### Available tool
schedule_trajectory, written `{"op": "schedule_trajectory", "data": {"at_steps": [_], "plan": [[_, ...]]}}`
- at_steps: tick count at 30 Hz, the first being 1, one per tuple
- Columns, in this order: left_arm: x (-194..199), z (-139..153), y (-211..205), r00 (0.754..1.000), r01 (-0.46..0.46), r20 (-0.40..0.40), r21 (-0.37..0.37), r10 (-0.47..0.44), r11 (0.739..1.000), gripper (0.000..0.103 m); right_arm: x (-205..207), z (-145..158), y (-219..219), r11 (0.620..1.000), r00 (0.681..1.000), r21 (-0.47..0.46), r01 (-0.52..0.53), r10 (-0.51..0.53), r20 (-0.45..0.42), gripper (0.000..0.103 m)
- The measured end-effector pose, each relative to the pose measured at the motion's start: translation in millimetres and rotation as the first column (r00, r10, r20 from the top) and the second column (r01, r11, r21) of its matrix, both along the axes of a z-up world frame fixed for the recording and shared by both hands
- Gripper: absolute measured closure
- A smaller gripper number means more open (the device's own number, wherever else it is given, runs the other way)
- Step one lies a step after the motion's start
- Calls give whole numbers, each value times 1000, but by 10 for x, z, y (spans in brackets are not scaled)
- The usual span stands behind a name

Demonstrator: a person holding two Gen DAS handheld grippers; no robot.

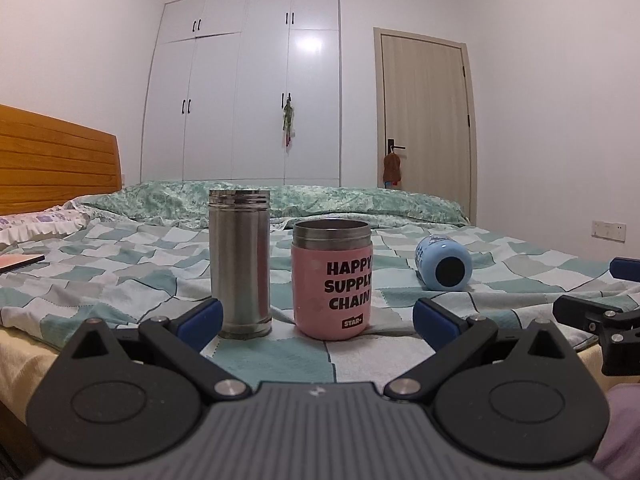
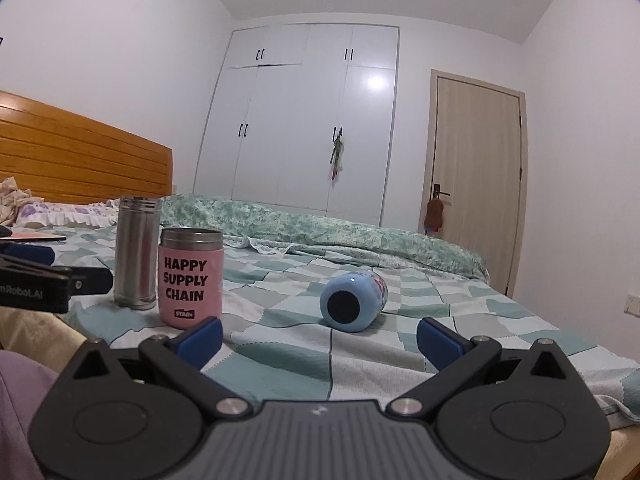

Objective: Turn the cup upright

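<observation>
A light blue cup [image 2: 352, 300] lies on its side on the checked bedspread, its dark base facing me; it also shows in the left wrist view [image 1: 444, 264] at the right. A pink cup [image 1: 333, 278] marked HAPPY SUPPLY CHAIN and a tall steel cup [image 1: 241, 264] stand upright side by side; both show in the right wrist view, pink [image 2: 191, 278] and steel [image 2: 136, 252]. My left gripper [image 1: 318, 316] is open and empty, just in front of the two upright cups. My right gripper [image 2: 320, 336] is open and empty, just short of the blue cup.
The checked bedspread [image 2: 304, 360] covers the bed, with a rumpled green quilt [image 2: 320, 224] behind. A wooden headboard [image 1: 52, 160] is at the left, with pillows and a flat dark object [image 1: 20, 262]. Wardrobe and door stand beyond. The right gripper shows at the left wrist view's right edge [image 1: 600, 312].
</observation>
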State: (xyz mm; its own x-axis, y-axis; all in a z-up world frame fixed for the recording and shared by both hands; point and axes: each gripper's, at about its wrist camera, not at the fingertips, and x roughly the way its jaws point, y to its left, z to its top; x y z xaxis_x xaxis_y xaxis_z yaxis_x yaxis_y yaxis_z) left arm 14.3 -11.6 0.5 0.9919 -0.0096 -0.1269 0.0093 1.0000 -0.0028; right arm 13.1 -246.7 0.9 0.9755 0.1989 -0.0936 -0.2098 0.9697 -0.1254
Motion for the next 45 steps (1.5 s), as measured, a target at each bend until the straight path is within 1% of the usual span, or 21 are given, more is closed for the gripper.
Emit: {"op": "schedule_trajectory", "data": {"at_steps": [15,45], "plan": [[-33,-4,14,1000,9,5,-7,-9,1000,0,-3,-21,31,1000,1000,-19,-10,10,6,0],[-44,-2,6,1000,11,7,-7,-11,1000,0,-3,-17,39,1000,1000,-18,-11,11,8,0]]}}
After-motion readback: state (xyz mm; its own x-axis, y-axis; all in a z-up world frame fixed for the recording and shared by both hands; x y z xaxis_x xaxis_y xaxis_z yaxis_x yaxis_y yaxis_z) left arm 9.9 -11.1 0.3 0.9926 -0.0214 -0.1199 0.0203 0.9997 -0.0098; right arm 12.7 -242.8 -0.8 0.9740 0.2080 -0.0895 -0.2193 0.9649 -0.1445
